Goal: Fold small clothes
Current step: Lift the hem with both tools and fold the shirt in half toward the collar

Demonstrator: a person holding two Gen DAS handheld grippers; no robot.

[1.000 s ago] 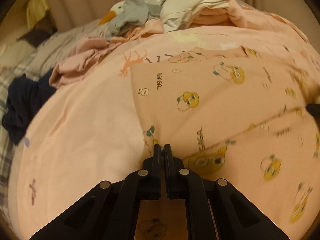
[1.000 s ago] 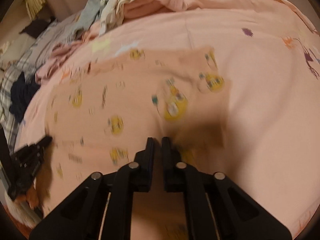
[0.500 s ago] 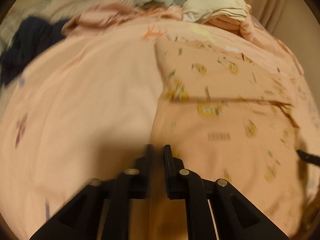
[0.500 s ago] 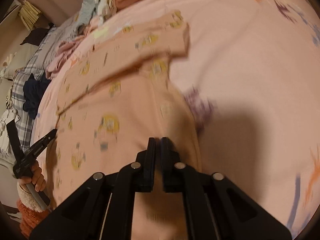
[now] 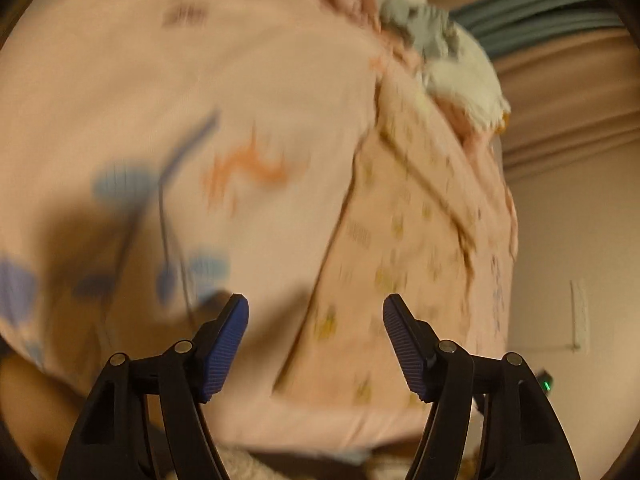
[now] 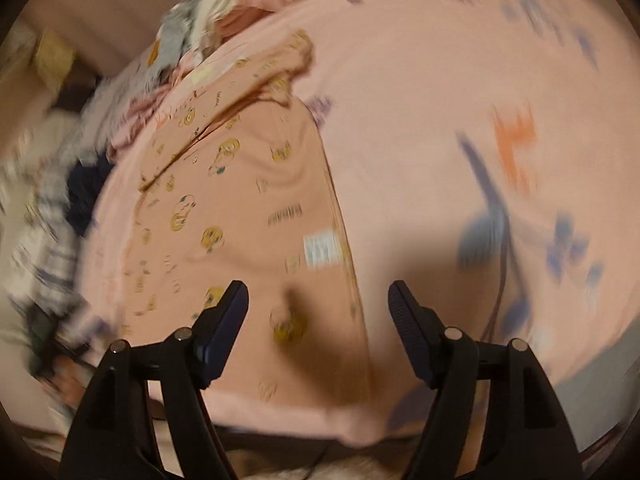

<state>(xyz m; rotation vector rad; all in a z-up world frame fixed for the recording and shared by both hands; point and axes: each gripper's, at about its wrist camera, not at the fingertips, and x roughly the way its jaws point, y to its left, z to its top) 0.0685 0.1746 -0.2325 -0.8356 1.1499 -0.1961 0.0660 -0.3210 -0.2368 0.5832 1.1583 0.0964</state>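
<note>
A small pink garment with yellow duck prints [image 6: 240, 216] lies flat on the pink bedsheet [image 6: 420, 100], its side folded over; it also shows in the left wrist view [image 5: 400, 248], blurred. My left gripper [image 5: 316, 336] is open and empty above the sheet, just left of the garment's edge. My right gripper [image 6: 318, 320] is open and empty above the garment's near edge. A white label [image 6: 320, 248] shows on the garment.
A pile of loose clothes [image 6: 208, 28] lies at the bed's far end, also in the left wrist view [image 5: 444, 60]. Dark blue clothing [image 6: 86, 192] and plaid fabric [image 6: 44, 232] lie at the left. A curtain and wall [image 5: 568, 160] stand to the right.
Both grippers have opened and let go of the garment, which now lies folded on the sheet. Both have pulled back toward the near edge of the bed; the views have swung.
</note>
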